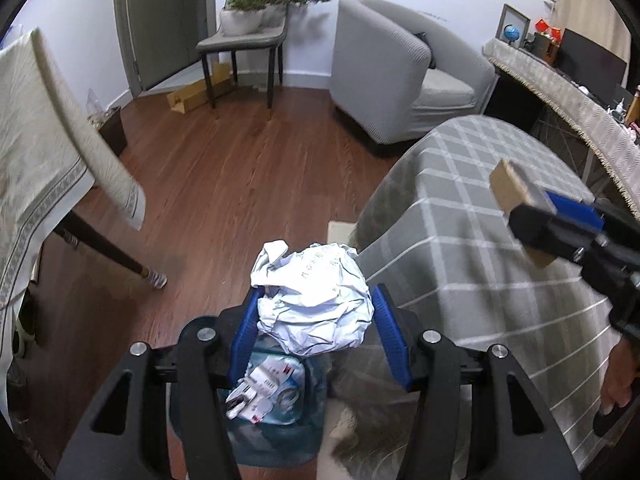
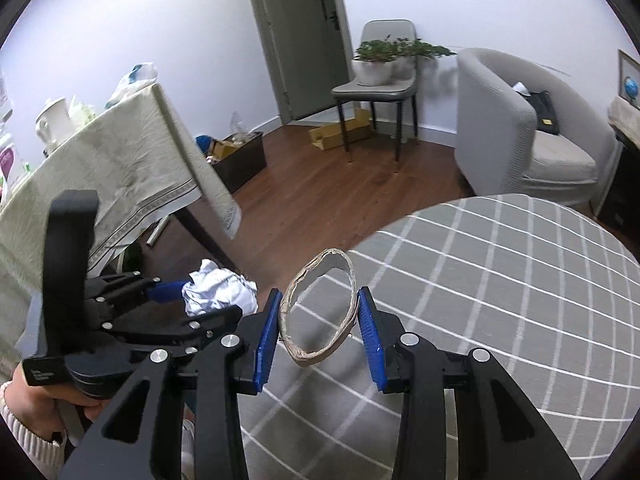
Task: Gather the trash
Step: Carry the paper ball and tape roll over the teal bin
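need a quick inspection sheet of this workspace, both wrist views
surface: round table with grey checked cloth, bare where seen
job's things: crumpled paper held above the bin, which holds scraps; cardboard ring held over the table
clutter: cardboard box on the floor under the chair
grippers: left hand-held gripper shut on the paper; right hand-held gripper shut on the ring
cables: nothing seen
surroundings: wood floor, grey armchair, potted plant on the chair, door, cloth-covered table
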The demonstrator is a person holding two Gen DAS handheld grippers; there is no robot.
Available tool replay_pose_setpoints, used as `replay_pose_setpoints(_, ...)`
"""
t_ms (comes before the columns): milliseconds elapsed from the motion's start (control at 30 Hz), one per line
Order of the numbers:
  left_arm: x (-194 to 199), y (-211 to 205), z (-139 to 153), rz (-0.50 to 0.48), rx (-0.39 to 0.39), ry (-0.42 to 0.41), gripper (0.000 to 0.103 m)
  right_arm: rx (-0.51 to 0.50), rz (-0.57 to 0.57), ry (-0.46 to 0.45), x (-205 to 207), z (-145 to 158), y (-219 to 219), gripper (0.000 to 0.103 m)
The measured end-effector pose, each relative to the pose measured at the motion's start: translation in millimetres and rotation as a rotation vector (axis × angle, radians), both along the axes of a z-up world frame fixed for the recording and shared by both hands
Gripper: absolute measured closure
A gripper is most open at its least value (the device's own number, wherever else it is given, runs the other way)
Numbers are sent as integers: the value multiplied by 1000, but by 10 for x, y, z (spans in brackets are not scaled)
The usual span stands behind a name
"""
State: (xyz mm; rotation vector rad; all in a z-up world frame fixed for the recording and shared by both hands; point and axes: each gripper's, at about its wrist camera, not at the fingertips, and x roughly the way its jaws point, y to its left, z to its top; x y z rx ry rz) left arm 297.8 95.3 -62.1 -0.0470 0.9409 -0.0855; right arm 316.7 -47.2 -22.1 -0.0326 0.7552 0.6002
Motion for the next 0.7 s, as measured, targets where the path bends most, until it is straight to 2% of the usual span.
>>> replay_pose_setpoints(400,-139,497,-516,26,19,118,45,31,91,28,0,-81,656,64)
replay_pose_setpoints(700,-242,944,-1149,71,35,269,45,10,144,78,14,-227,1091,64)
